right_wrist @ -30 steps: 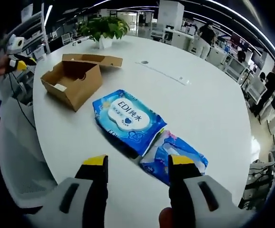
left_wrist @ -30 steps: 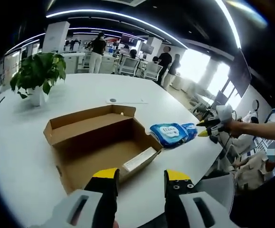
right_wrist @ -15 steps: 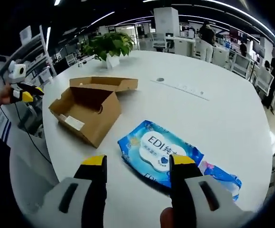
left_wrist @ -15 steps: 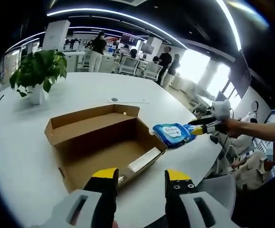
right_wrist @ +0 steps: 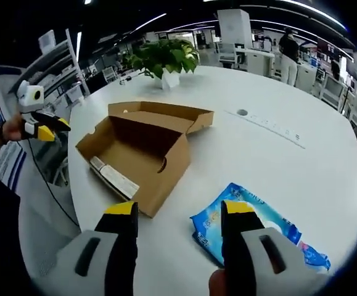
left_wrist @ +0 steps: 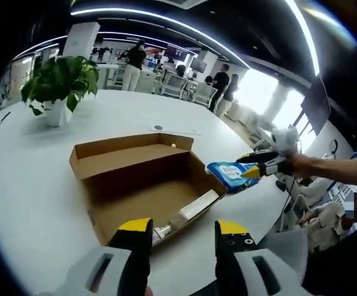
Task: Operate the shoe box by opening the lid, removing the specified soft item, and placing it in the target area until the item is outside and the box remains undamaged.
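An open brown cardboard shoe box (left_wrist: pixel 142 185) lies on the white table (left_wrist: pixel 36 185), lid flap folded back, with a white strip (left_wrist: pixel 198 206) on its floor. A blue soft pack (left_wrist: pixel 226 173) lies just off the box's right corner. My left gripper (left_wrist: pixel 182 227) hovers open before the box's near wall. My right gripper (left_wrist: pixel 249 167), held by a hand, reaches in from the right at the pack. In the right gripper view my right gripper (right_wrist: pixel 178 213) is open, the blue pack (right_wrist: pixel 258 225) partly under its right jaw, the box (right_wrist: pixel 142 154) ahead, and the left gripper (right_wrist: pixel 55 126) at far left.
A potted plant (left_wrist: pixel 58 83) stands at the table's far left. A second blue wrapper (right_wrist: pixel 314 256) pokes out behind the pack. A round grommet (right_wrist: pixel 242 113) and a flat strip sit mid-table. People and chairs stand beyond the table.
My right gripper has come in over the blue pack toward the box; the pack now sits low under its right jaw. The left gripper view drifted slightly; box and pack stayed put.
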A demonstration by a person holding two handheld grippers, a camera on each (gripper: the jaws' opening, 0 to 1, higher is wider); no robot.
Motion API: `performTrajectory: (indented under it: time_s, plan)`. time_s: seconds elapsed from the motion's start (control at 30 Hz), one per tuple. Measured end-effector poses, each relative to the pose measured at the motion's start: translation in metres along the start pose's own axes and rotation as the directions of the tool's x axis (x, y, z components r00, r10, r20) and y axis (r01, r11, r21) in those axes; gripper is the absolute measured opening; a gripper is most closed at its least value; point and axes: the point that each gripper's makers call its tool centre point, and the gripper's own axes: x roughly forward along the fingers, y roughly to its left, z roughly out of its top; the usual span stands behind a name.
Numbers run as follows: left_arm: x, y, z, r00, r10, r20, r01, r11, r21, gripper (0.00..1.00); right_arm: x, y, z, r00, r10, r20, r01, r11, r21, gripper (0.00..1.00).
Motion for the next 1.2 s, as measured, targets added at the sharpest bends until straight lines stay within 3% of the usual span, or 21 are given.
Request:
performTrajectory:
  time_s: [0.7,0.97,1.2]
  plan:
    - [0.000,0.000,-0.019,1.000,-0.018,-0.023,0.018,1.000,0.024,0.41,0.041,0.042,0.025,0.995,0.092,-0.037,-0.094,0.993,-0.075,0.51]
    - [-0.003,0.006,-0.021,1.000,-0.013,-0.011,0.013,1.000,0.003,0.41,0.056,0.056,0.031,0.987,0.136,-0.087,-0.147,0.979,-0.140,0.51]
    - [-0.005,0.010,-0.023,1.000,-0.008,-0.001,0.008,1.000,-0.010,0.41,0.067,0.063,0.032,0.973,0.163,-0.161,-0.197,0.955,-0.224,0.52]
